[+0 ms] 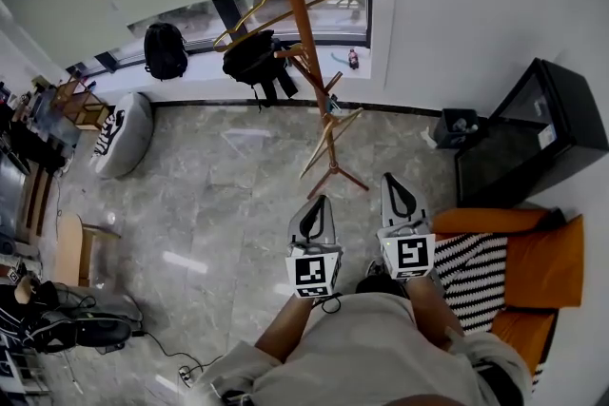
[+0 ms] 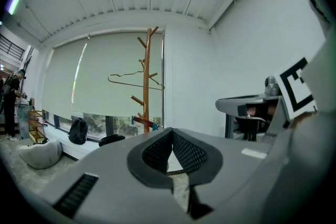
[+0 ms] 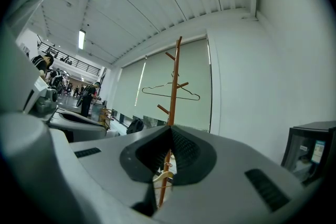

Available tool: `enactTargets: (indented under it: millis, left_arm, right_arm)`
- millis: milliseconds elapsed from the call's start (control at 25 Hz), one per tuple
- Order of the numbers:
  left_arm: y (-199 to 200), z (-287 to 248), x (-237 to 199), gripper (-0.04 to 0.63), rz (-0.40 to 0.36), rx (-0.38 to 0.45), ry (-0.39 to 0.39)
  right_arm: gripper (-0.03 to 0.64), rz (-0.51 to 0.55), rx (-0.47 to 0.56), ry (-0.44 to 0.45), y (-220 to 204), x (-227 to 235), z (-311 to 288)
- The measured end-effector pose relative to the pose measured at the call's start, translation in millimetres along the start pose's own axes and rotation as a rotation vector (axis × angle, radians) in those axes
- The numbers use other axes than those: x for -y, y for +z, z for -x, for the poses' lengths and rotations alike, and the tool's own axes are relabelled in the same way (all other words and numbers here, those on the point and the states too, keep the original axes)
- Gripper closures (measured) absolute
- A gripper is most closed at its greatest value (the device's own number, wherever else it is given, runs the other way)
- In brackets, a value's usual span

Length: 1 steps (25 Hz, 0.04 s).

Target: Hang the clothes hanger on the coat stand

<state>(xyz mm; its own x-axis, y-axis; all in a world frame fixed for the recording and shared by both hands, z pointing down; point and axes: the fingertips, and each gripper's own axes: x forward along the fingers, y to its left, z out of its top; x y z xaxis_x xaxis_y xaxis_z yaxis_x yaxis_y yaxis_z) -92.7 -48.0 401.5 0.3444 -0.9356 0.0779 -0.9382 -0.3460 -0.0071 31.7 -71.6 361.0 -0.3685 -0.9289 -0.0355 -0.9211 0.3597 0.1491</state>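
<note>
The coat stand is showing smooth, reddish-brown wood with a light sheen, and the clothes hanger is looking like thin bare wire, metal and faintly golden. The floor is gleaming as polished stone, throwing back pale streaks of light. The left gripper and right gripper are wearing matt grey plastic shells, their pads reading as black and finely gridded — rough to the eye. The armchair is presenting smooth orange upholstery; the striped cloth is looking woven. The backpack is showing dull black fabric.
</note>
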Motion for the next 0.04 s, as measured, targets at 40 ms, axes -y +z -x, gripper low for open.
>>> enactTargets:
  millis: [40]
  left_arm:
    - [-0.3, -0.4, -0.8, 0.586, -0.001, -0.002, -0.001]
  right_arm:
    - [0.612, -0.001, 0.0, 0.002, 0.0, -1.6, -1.0]
